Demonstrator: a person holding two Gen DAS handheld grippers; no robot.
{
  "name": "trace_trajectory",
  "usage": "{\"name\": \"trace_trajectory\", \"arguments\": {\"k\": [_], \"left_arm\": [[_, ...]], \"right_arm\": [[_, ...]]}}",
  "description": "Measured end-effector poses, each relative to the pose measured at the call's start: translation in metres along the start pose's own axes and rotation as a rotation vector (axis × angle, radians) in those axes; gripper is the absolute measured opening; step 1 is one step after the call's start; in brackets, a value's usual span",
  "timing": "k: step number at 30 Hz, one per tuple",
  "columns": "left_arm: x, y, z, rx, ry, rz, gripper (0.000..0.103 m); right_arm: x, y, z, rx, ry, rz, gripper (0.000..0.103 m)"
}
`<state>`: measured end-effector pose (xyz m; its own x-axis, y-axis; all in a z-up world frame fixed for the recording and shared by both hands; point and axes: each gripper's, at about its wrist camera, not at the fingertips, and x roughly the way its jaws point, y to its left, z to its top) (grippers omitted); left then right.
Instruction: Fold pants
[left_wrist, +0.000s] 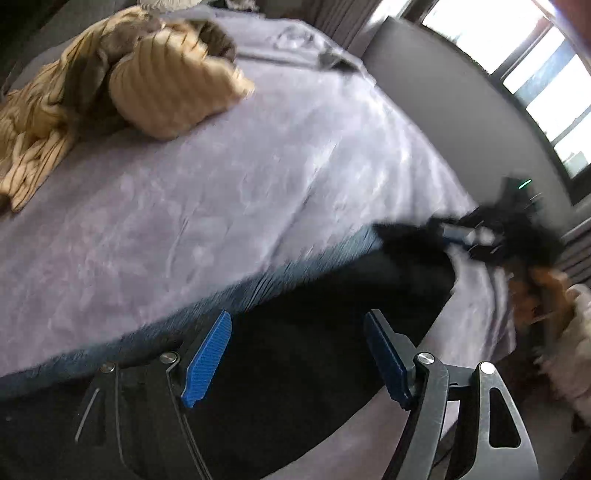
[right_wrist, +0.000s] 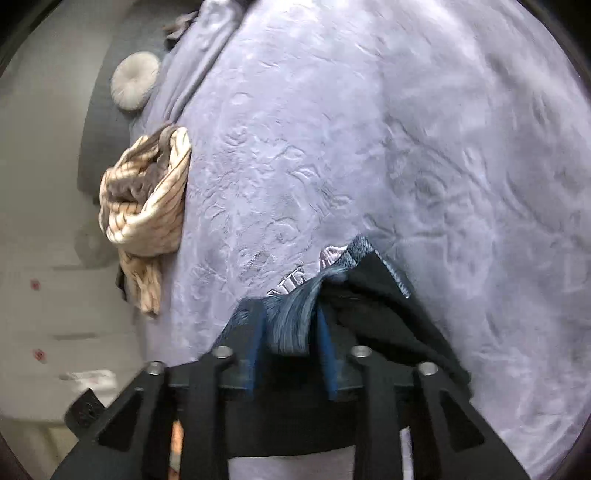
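Dark pants with a grey-blue waistband lie stretched along the near edge of the bed. My left gripper is open just above the dark cloth, with nothing between its blue pads. My right gripper is shut on a bunched grey-blue part of the pants, with black cloth hanging to its right. In the left wrist view the right gripper shows blurred at the far right, holding the pants' end.
The bed is covered by a lilac blanket, which also shows in the right wrist view. A tan striped garment lies crumpled at the bed's far left and shows in the right wrist view. A round cushion and a window are beyond.
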<state>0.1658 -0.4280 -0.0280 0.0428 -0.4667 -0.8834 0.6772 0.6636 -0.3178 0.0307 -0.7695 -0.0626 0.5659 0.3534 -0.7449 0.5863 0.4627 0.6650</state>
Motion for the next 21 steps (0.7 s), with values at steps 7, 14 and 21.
{"name": "trace_trajectory", "arguments": {"k": [7, 14, 21], "left_arm": [[0.049, 0.046, -0.053, -0.173, 0.155, 0.119, 0.076], [0.054, 0.045, -0.062, -0.162, 0.155, 0.142, 0.076], [0.051, 0.048, -0.087, -0.139, 0.140, 0.155, 0.076]], "right_arm": [[-0.049, -0.030, -0.053, -0.002, -0.120, -0.117, 0.042], [-0.002, -0.065, -0.050, 0.128, -0.053, -0.028, 0.009], [-0.004, -0.082, -0.076, 0.093, -0.008, -0.052, 0.008]]}}
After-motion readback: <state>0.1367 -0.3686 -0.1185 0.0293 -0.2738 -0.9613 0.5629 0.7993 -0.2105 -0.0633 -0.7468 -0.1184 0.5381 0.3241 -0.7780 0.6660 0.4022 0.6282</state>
